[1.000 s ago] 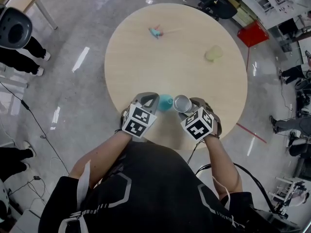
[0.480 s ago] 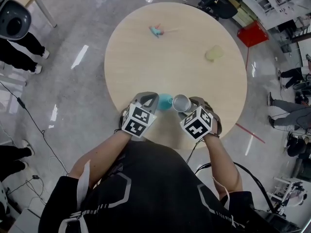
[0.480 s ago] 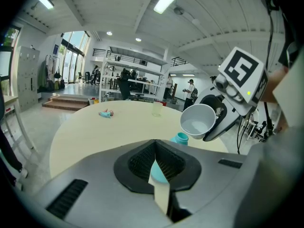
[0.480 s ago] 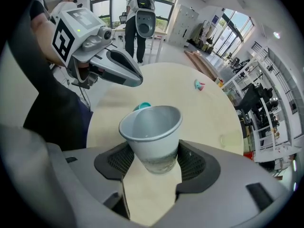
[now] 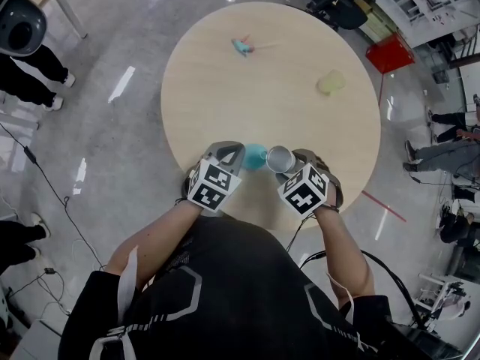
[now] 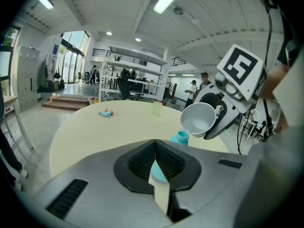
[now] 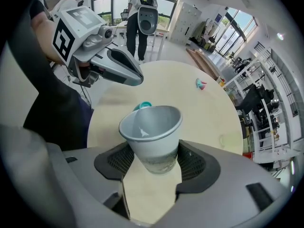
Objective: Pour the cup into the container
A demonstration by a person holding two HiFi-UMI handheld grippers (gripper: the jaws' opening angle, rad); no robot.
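Near the round table's (image 5: 225, 96) front edge my left gripper (image 5: 237, 156) is shut on a teal container (image 5: 256, 156). In the left gripper view its body (image 6: 159, 172) sits between the jaws and its open neck (image 6: 180, 137) points up. My right gripper (image 5: 291, 160) is shut on a grey paper cup (image 5: 280, 158), right beside the container. The cup (image 6: 198, 119) is tilted, its mouth toward the container's neck, with its lip just above it. In the right gripper view the cup (image 7: 152, 129) fills the jaws and the teal neck (image 7: 142, 106) shows behind its rim.
A small teal and pink toy (image 5: 241, 48) lies at the table's far side. A pale green cup (image 5: 330, 82) stands at the far right. A red stand (image 5: 390, 51) is on the floor beyond the table. People stand at the left (image 5: 30, 66) and right (image 5: 442, 160) of the room.
Both grippers, the cup and the container have held their places. Only the bystanders at the room's edges have shifted.
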